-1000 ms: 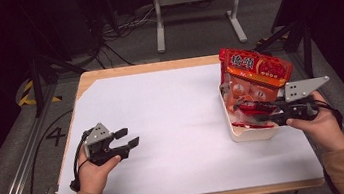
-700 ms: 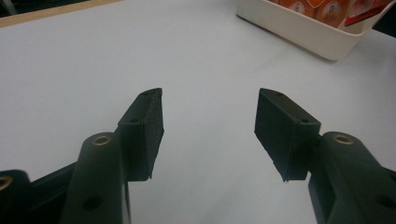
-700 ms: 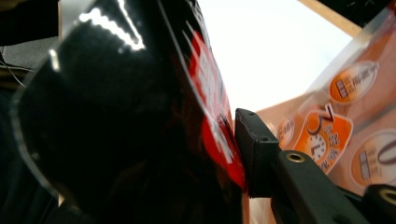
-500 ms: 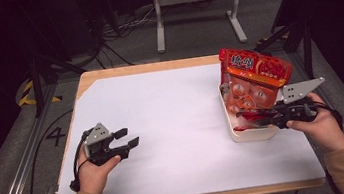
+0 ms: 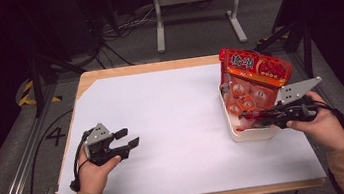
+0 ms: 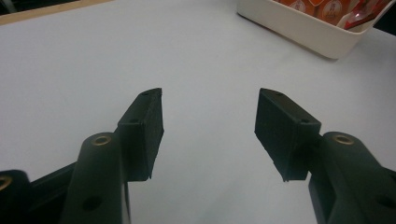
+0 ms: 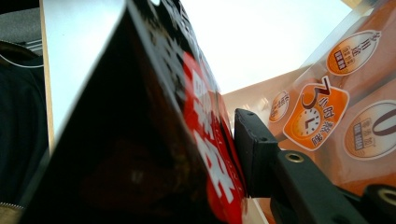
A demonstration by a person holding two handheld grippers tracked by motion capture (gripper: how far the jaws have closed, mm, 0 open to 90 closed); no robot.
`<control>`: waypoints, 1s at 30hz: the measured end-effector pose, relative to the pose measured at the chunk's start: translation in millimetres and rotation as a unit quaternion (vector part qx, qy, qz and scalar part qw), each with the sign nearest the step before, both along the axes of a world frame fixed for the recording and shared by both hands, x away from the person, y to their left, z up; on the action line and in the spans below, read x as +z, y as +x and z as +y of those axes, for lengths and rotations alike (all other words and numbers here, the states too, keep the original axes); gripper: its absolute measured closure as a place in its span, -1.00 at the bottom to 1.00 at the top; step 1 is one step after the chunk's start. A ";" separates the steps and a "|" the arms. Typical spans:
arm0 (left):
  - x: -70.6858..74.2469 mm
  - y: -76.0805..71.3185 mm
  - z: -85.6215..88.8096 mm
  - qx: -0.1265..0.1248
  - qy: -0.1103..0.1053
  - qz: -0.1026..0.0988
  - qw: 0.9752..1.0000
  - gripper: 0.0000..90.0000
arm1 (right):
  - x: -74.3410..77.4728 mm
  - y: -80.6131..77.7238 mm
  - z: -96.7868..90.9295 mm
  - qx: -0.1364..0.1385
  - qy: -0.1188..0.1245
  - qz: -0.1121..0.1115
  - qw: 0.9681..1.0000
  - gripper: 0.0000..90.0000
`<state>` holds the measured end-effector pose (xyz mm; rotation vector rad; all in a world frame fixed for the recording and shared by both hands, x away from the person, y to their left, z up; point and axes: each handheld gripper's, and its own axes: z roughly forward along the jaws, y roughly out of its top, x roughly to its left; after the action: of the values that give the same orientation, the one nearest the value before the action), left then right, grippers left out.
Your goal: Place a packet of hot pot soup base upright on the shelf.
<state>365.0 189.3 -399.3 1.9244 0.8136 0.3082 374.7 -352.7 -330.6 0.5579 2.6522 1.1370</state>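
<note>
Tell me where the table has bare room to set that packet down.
Bare: the white table from the left gripper across to the bin, and the far-left part. Also the near strip in front of the bin. Crowded: the bin on the right, where the right gripper grips a red packet beside the orange packets.

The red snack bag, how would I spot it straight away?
Look to the right side of the white table, where a cream tray sits. The red snack bag stands upright in it, taller and brighter than the orange packets below.

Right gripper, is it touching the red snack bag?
Touching: in the right gripper view, the right gripper presses a black pad against the red snack bag.
</note>
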 end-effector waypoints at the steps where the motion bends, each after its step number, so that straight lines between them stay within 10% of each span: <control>1: 0.0 -0.1 -0.2 0.000 0.000 0.001 1.000 -0.04 | -1.2 0.4 0.6 0.000 -0.001 0.002 1.000 0.57; 11: -0.1 0.2 0.6 0.000 0.000 -0.001 1.000 -0.05 | -15.6 4.1 0.4 -0.026 0.042 0.014 0.999 -0.11; 30: 1.7 -4.1 4.2 0.002 -0.004 -0.004 1.000 -0.09 | 7.6 -16.8 23.2 -0.033 0.095 -0.049 0.994 -0.20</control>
<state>361.0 193.4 -397.6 1.9128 0.8122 0.3147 357.9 -329.5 -323.0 0.6016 2.4398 1.3674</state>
